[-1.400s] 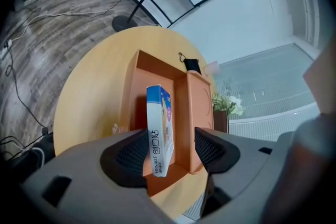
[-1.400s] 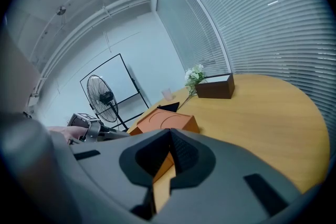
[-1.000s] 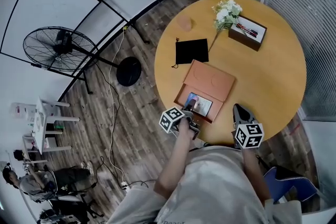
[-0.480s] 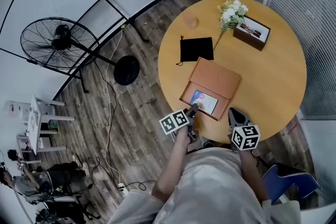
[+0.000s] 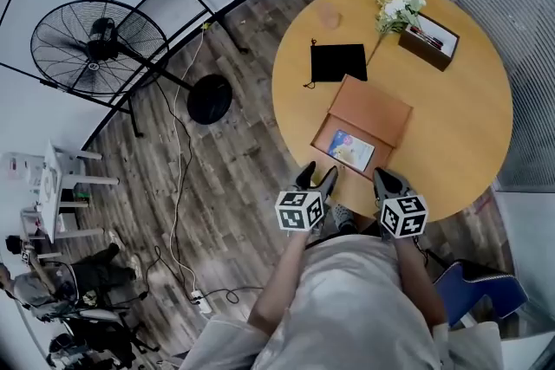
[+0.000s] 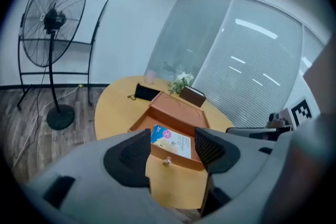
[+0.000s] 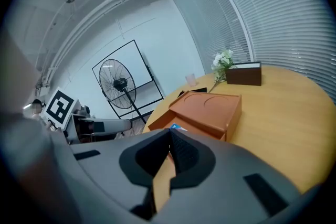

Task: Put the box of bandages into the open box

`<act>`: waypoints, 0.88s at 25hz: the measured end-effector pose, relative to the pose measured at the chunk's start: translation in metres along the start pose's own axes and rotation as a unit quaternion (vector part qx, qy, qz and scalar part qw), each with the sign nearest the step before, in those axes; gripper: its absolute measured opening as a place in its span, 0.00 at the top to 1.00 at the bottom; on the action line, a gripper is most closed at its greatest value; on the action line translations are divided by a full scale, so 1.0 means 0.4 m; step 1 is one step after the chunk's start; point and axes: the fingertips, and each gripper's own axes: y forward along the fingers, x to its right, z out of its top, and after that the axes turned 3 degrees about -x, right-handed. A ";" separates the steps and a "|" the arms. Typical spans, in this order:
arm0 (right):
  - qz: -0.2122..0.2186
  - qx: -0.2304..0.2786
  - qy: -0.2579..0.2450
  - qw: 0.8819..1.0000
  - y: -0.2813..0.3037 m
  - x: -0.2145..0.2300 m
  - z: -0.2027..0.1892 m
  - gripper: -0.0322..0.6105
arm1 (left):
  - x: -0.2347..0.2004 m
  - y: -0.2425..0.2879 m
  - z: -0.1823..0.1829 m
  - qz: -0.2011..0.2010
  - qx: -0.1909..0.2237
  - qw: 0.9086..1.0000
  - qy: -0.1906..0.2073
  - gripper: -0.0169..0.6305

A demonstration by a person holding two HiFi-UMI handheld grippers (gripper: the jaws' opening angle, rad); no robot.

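Observation:
The orange box (image 5: 375, 111) lies on the round wooden table (image 5: 468, 126) with its drawer pulled out toward me. The blue-and-white box of bandages (image 5: 351, 149) lies flat inside the drawer. My left gripper (image 5: 317, 178) hangs open at the table's near edge, just short of the drawer, with nothing between its fingers. In the left gripper view the bandage box (image 6: 171, 141) shows through the gap between the jaws of the left gripper (image 6: 172, 152). My right gripper (image 5: 384, 179) is shut and empty, to the right of the drawer. In the right gripper view the right gripper (image 7: 170, 136) points at the orange box (image 7: 207, 107).
A black pouch (image 5: 338, 62), a pink cup (image 5: 328, 15), white flowers (image 5: 399, 9) and a dark brown tray of pens (image 5: 429, 39) sit at the table's far side. A standing fan (image 5: 95, 48) is on the floor to the left. A blue chair (image 5: 473, 295) is behind right.
My left gripper has let go of the bandage box and drawn back to the table's edge, open. The bandage box stays in the drawer. The right gripper has also pulled back slightly.

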 end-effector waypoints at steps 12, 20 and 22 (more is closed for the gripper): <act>0.031 -0.019 -0.046 0.998 0.049 -0.122 -0.006 0.95 | -0.028 -0.094 0.040 -0.008 0.049 0.997 0.059 0.57; 0.035 -0.020 -0.058 0.998 0.043 -0.138 -0.007 0.95 | -0.010 -0.100 0.034 -0.012 0.043 0.997 0.070 0.57; 0.034 -0.021 -0.059 0.997 0.038 -0.139 -0.011 0.95 | -0.003 -0.100 0.028 -0.013 0.038 0.996 0.077 0.57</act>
